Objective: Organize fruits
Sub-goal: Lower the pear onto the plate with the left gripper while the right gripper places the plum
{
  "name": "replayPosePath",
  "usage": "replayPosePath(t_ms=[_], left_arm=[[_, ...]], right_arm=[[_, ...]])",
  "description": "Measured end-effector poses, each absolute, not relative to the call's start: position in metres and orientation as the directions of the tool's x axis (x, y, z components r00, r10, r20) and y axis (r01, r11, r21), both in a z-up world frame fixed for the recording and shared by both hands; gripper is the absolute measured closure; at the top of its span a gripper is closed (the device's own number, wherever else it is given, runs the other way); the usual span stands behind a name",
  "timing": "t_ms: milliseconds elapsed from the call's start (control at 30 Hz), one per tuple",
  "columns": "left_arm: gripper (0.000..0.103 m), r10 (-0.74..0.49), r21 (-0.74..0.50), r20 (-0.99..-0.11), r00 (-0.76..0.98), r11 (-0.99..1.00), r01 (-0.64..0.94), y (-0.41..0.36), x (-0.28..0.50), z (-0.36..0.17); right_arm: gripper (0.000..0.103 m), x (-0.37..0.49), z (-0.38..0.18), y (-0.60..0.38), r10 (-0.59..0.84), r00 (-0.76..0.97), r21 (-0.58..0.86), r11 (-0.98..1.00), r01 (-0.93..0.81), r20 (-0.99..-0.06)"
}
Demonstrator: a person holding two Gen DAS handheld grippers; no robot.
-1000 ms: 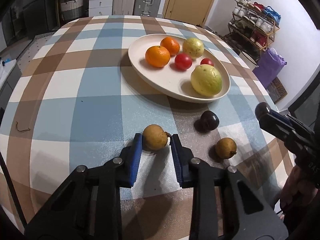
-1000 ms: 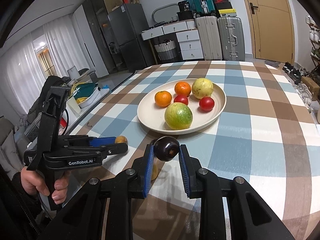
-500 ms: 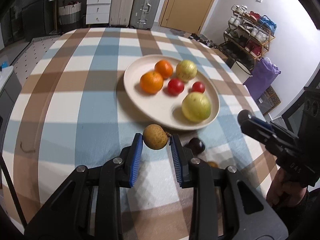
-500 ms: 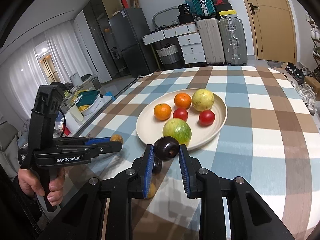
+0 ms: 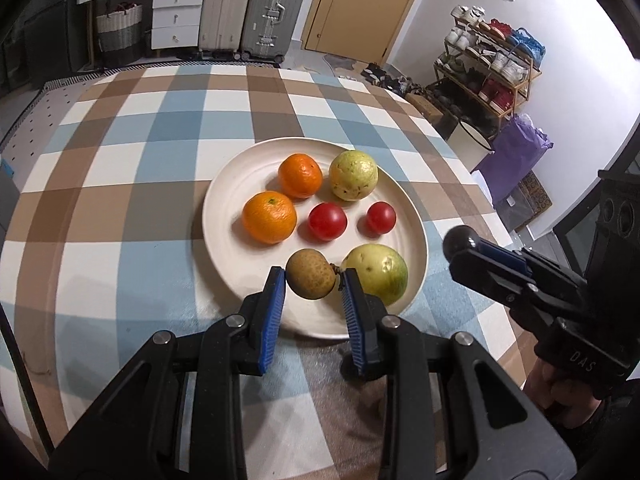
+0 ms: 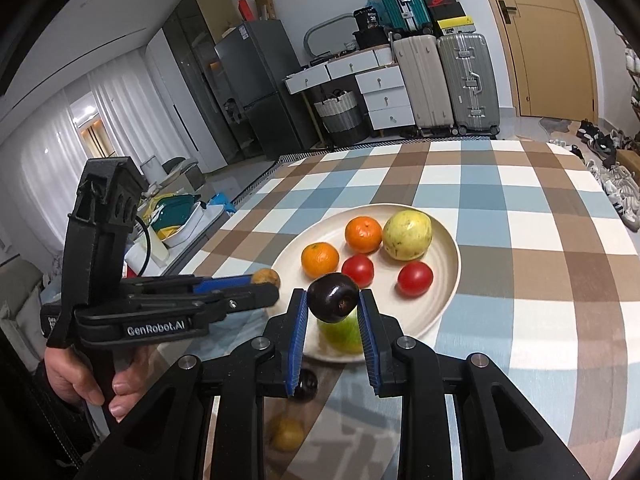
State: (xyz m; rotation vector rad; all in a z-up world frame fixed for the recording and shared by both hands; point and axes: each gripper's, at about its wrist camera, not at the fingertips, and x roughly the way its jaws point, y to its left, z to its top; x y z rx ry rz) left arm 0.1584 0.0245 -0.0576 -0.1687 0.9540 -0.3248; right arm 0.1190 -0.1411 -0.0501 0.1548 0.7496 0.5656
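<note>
— Now, where is each fruit in relation to the plate (image 5: 224,200)?

— The left gripper (image 5: 313,286) is closed on a small brown fruit (image 5: 311,274), and this fruit hangs over the near part of the plate, just beside the big green fruit (image 5: 380,274). The right gripper (image 6: 333,307) is closed on a dark plum (image 6: 333,297). In the right wrist view the plum is above the near rim, right over the same green fruit.

— So which hand has the free place below?

— The left one, probably. Bare plate shows in front of the brown fruit, between the orange (image 5: 269,217) and the green fruit, so it can go almost straight down. The plum should first go further in, toward the gap near the tomatoes (image 6: 415,278).

— Anything left on the table (image 6: 520,280)?

— Yes, two small fruits (image 6: 286,434) lie behind the right gripper, near the person.
</note>
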Motion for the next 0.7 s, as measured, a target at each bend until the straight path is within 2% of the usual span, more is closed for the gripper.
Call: replayPosePath(t_ms=[700], left_arm=[[0.077, -0.368, -0.287, -0.801, 0.472, 0.928, 0.236, 0.005, 0.208, -0.071]], right_arm=[[0.077, 0.183, -0.071, -0.136, 0.526, 0.532, 0.363, 0.848, -0.386, -0.663]])
